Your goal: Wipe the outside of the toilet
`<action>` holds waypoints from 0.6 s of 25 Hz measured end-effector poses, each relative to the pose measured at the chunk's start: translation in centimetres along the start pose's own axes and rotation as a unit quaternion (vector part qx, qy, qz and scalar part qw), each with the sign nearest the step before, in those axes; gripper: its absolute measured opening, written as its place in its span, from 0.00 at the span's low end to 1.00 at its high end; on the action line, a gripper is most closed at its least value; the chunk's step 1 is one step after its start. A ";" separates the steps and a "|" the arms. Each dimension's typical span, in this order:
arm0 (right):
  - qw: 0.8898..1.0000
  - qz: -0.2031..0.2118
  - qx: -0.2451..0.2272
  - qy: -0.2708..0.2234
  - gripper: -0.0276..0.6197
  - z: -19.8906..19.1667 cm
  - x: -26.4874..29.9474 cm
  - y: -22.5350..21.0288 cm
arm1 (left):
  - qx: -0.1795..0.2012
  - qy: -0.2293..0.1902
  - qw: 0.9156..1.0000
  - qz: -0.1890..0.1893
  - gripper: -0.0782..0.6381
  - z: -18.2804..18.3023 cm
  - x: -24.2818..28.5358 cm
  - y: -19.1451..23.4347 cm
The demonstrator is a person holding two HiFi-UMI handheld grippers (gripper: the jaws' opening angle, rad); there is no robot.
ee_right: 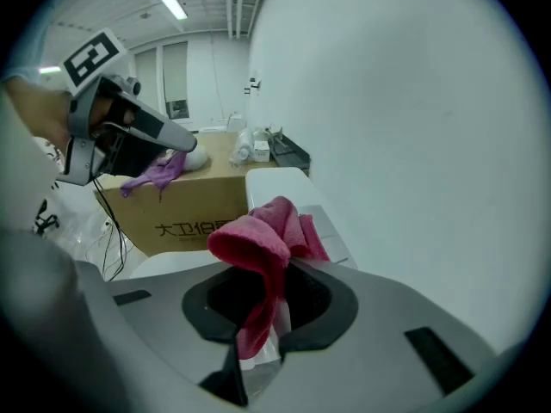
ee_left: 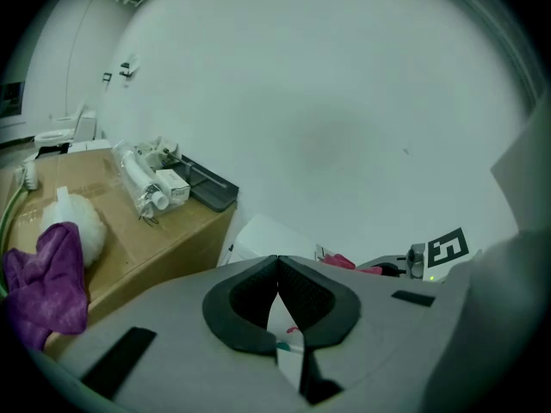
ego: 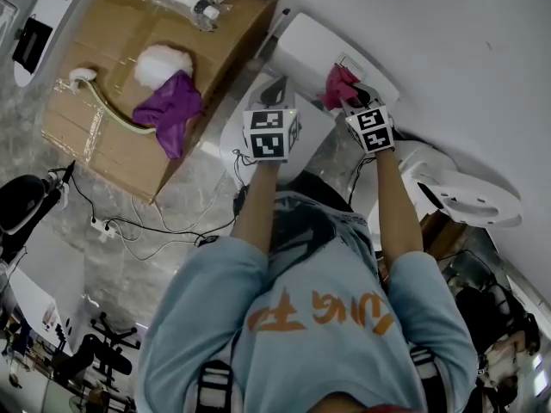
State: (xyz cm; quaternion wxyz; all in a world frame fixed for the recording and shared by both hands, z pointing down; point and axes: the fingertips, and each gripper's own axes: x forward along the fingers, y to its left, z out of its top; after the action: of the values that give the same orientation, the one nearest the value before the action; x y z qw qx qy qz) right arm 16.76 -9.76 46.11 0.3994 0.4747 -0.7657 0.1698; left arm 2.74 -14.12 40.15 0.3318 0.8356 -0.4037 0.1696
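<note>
Pink cloth (ee_right: 258,231), pinched by the right gripper (ee_right: 275,274), should rub flat and slow over the toilet tank (ego: 301,46) at twelve o'clock, while the left gripper (ee_left: 277,269) waits, jaws pressed together, empty.

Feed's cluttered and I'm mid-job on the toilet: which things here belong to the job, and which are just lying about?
Job:
toilet
pink cloth, clamped in the right gripper

Lying about:
cardboard box
purple cloth
white puff
bagged bottles
black tray
floor cables
</note>
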 end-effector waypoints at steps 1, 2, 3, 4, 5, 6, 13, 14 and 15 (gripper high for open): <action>1.000 -0.003 0.010 -0.001 0.18 -0.5 -0.4 -0.2 | 0.002 0.002 1.000 -0.004 0.15 -0.1 0.1 -0.3; 1.000 -0.006 0.017 -0.002 0.18 -0.9 -0.7 -0.4 | 0.003 0.004 1.000 -0.008 0.15 -0.1 0.2 -0.6; 1.000 -0.009 0.025 -0.002 0.18 -1.2 -1.1 -0.6 | 0.005 0.007 1.000 -0.011 0.15 -0.1 0.3 -0.9; 0.999 -0.010 0.035 -0.002 0.18 -1.6 -1.3 -0.8 | 0.007 0.009 1.000 -0.015 0.15 -0.2 0.4 -1.1; 0.999 -0.011 0.049 -0.003 0.18 -2.0 -1.6 -1.0 | 0.009 0.012 1.000 -0.018 0.15 -0.3 0.6 -1.4; 0.998 -0.012 0.066 -0.005 0.18 -2.4 -1.9 -1.2 | 0.010 0.015 1.000 -0.021 0.15 -0.5 0.7 -1.6; 0.979 -0.028 0.198 -0.030 0.19 -5.5 -4.2 -3.0 | 0.024 0.031 0.999 -0.037 0.15 -1.3 1.1 -3.1; 0.975 -0.033 0.215 -0.033 0.19 -6.1 -4.6 -3.2 | 0.025 0.032 0.998 -0.037 0.15 -1.4 1.1 -3.2; 0.971 -0.040 0.234 -0.037 0.19 -6.7 -5.0 -3.6 | 0.026 0.033 0.998 -0.038 0.15 -1.5 1.1 -3.2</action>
State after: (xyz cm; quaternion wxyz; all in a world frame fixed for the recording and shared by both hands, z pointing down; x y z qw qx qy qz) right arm 23.99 -4.30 45.98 0.2553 0.5912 -0.6991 0.3107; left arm 5.91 -12.31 40.49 0.3297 0.8524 -0.3559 0.1949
